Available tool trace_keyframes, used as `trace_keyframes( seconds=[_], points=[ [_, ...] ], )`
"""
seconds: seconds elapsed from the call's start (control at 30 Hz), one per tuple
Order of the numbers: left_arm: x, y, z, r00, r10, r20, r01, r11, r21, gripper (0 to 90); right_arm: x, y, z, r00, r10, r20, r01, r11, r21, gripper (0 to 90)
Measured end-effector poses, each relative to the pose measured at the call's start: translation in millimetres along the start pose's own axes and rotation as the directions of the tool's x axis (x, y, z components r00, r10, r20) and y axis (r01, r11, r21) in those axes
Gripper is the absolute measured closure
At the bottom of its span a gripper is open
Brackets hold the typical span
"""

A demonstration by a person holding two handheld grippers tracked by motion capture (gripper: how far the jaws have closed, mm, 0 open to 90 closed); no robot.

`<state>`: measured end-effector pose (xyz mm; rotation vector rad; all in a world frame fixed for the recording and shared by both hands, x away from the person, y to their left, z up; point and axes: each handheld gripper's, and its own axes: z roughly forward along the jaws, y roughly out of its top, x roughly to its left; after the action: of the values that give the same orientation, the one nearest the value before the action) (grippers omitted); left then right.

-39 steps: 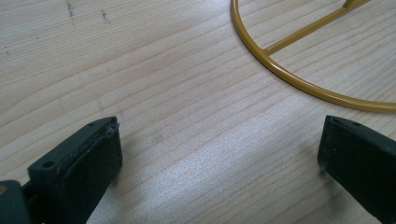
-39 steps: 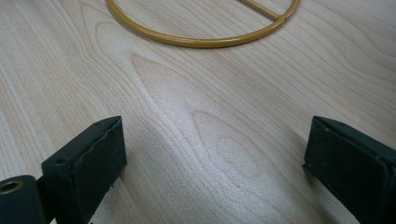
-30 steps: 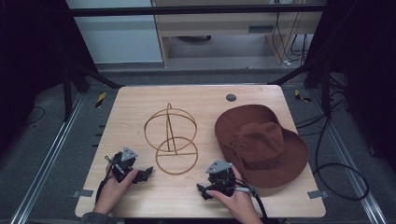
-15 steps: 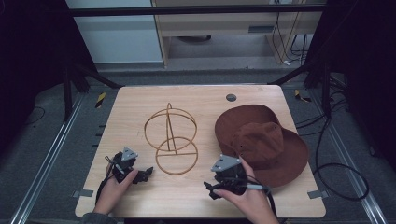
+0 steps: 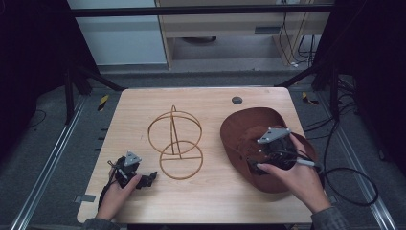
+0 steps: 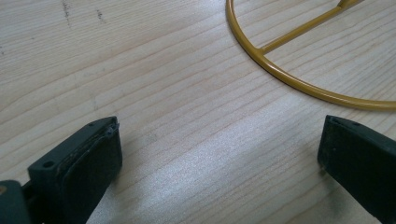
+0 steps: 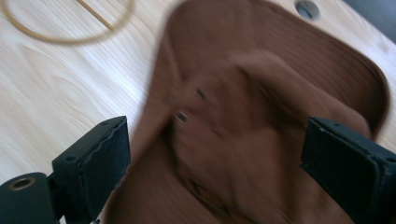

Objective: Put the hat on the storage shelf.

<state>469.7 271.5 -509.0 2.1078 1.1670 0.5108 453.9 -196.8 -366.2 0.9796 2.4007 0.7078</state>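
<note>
On the desk (image 5: 206, 103) a brown hat (image 5: 242, 125) is being seen at the right, with a gold wire stand (image 5: 174, 143) lying well apart from it near the middle. Above the hat's crown the right hand-held gripper (image 5: 256, 165) is being held by the right hand (image 5: 297, 179), its grey plate turned upward; in the right gripper view its jaws are being kept wide apart, with the hat (image 7: 261, 116) lying between and beyond them, blurred, and nothing is being clamped. Whether the jaws are touching the hat cannot be told. Two small metal eyelets (image 7: 189, 105) are being shown on the side of the crown. At the near left of the desk the left hand-held gripper (image 5: 146, 179) is being held low by the left hand (image 5: 115, 194), just beside the stand's lower ring. In the left gripper view its jaws are likewise being kept wide apart over bare wood, and the ring (image 6: 299, 84) is being seen curving past ahead of them, a straight rod joining it. A small dark round grommet (image 5: 236, 100) is being seen set in the desk near its far edge, beyond the hat.
</note>
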Motion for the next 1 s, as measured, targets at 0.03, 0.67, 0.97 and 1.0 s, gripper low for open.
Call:
trace_keyframes(
  seconds=[0.03, 0.67, 0.97, 1.0],
  points=[
    [-0.1, 0.0, 0.0, 1.0, 0.0, 0.0, 0.0, 1.0, 0.0, 0.0, -4.2, -1.6, 0.0, 1.0, 0.003, 0.004, -0.003, 1.0, 0.013, 8.3],
    [-0.2, -0.2, -0.4, 1.0, 0.002, 0.0, -0.002, 1.0, 0.003, 0.0, -78.2, 19.4, 3.8, 0.9966, 0.067, -0.049, -0.055, 0.977, 0.207, 9.8],
    [-0.6, -0.2, -0.1, 1.0, -0.003, -0.001, 0.003, 1.0, -0.001, 0.0, -89.1, 38.1, 29.1, 0.9892, 0.1, -0.107, -0.068, 0.961, 0.269, 9.1],
    [-0.6, -0.3, -0.1, 1.0, -0.003, -0.001, 0.003, 1.0, -0.001, 0.0, -89.3, 39.9, 33.3, 0.9869, 0.113, -0.116, -0.077, 0.957, 0.279, 8.7]
  ],
)
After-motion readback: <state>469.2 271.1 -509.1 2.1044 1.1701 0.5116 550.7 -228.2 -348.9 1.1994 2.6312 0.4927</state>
